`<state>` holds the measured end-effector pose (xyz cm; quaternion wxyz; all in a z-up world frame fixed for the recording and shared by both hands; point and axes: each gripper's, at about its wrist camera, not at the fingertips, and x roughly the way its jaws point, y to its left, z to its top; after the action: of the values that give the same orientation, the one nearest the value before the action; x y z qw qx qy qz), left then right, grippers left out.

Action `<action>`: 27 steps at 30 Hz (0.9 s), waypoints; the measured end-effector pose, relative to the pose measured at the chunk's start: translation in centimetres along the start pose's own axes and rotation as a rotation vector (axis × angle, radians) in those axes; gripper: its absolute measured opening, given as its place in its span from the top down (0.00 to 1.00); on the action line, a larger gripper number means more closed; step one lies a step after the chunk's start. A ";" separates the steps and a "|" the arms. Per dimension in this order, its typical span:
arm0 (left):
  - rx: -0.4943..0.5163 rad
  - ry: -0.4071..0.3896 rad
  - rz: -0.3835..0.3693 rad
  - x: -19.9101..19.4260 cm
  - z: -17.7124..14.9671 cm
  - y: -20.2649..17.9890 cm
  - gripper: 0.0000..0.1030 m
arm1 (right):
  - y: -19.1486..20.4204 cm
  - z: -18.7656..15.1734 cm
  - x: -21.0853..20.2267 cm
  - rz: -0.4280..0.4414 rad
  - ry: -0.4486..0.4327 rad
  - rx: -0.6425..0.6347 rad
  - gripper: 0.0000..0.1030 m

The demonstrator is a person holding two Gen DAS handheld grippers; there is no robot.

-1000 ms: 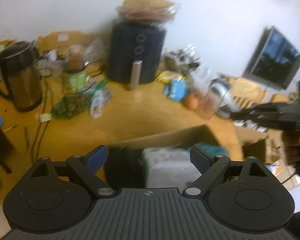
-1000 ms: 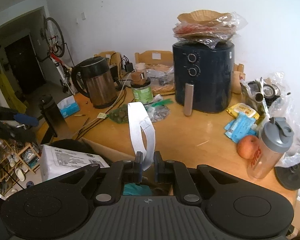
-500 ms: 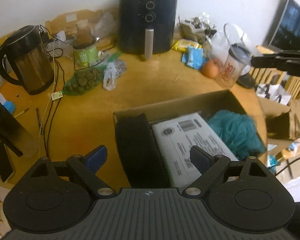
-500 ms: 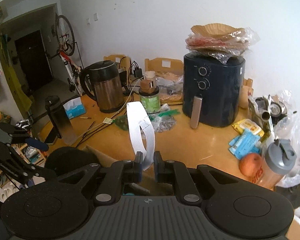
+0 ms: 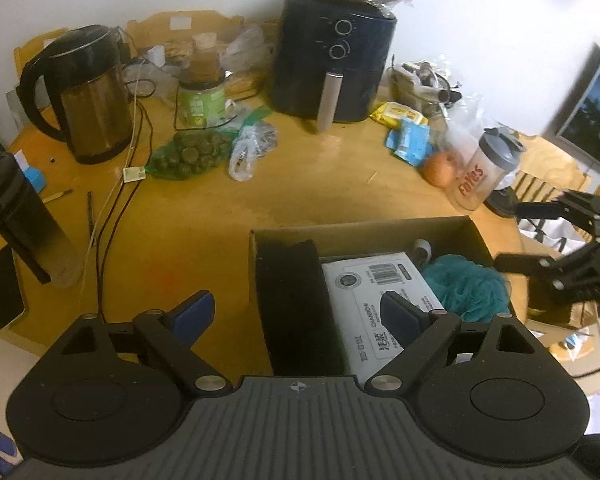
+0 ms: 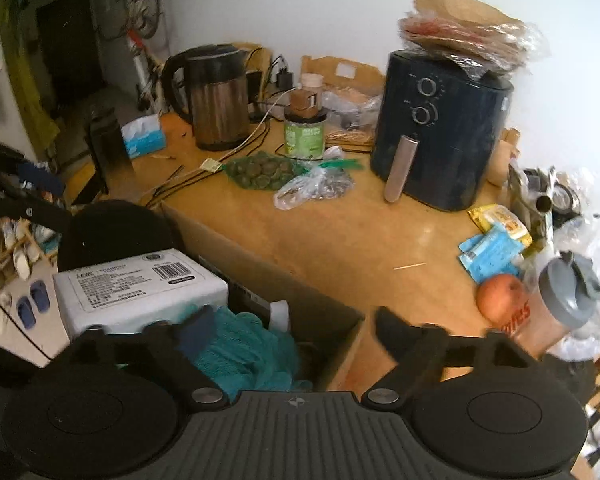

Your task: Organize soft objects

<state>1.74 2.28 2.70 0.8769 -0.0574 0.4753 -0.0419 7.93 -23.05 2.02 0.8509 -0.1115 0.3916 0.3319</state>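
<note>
Step in hand: depositing the white looped fabric band [image 6: 279, 314] into the brown cardboard box [image 6: 260, 268].

Band position: inside the box, against the far wall, just beside the teal mesh bath sponge [image 6: 240, 344] and past the end of the white barcode-labelled rectangular package [image 6: 140, 284]. Just below and ahead of the right tongs [image 6: 289, 318], apart from both pads.

Right tongs: released, jaws just opened wide, nothing between them.

Left tongs [image 5: 294, 302]: spread wide and empty, hovering over the near left part of the box, above the black foam block [image 5: 288, 272] and the package. Band well off toward the far right corner from there.

To finish the step well:
- Keep the right jaws fully spread and lift straight up, clear of the box rim, to avoid snagging the band or the sponge mesh.
- Check for full containment inside the walls, with no loop draped over the edge.
- Hold the left tongs out of the withdrawal path.
- Then scan the yellow wooden table [image 5: 300, 184] for further soft items.
</note>
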 end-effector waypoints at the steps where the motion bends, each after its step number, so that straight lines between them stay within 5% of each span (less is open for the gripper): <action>1: -0.002 0.003 0.003 0.1 0.1 0.0 0.11 | 0.0 -0.2 -0.1 0.007 -0.004 0.017 0.07; 10: 0.000 0.035 0.022 0.5 0.2 -0.2 0.11 | 0.0 -1.6 -0.7 0.002 0.008 0.125 0.00; 13: 0.022 0.038 0.037 0.5 0.0 -0.7 0.00 | 0.5 -1.9 -1.1 -0.015 0.007 0.139 0.00; 27: 0.083 0.049 0.053 0.1 -1.8 -1.4 0.00 | 5.0 -3.1 -2.7 -0.139 0.026 0.195 0.00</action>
<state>0.30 0.80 1.81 0.8676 -0.0071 0.4957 -0.0399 1.59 -21.92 2.30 0.8735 -0.0596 0.4244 0.2308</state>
